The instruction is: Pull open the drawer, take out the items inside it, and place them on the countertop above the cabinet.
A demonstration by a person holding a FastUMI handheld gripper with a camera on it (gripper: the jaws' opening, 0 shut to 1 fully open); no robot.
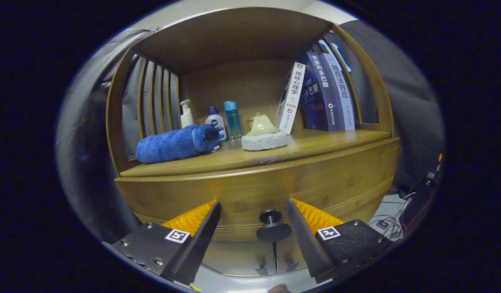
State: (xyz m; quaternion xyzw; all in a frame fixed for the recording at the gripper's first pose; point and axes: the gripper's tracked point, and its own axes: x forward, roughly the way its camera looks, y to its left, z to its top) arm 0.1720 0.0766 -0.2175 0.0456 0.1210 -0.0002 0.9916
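Note:
A wooden cabinet fills the scene, its drawer front [275, 191] shut and flush below the countertop [315, 142]. A round dark knob [273, 226] sticks out of the drawer front, low down. My gripper [253, 205] is open, one finger on each side of the knob, which sits nearer the right finger; neither finger touches it. The drawer's contents are hidden behind the closed front.
On the countertop lie a rolled blue towel [177, 143], a white pump bottle [186, 116], a white bottle with a blue cap [215, 121], a clear blue bottle [232, 119], a pale brush on a fluffy pad [263, 135] and leaning books [319, 93]. Cables [390, 224] trail on the floor to the right.

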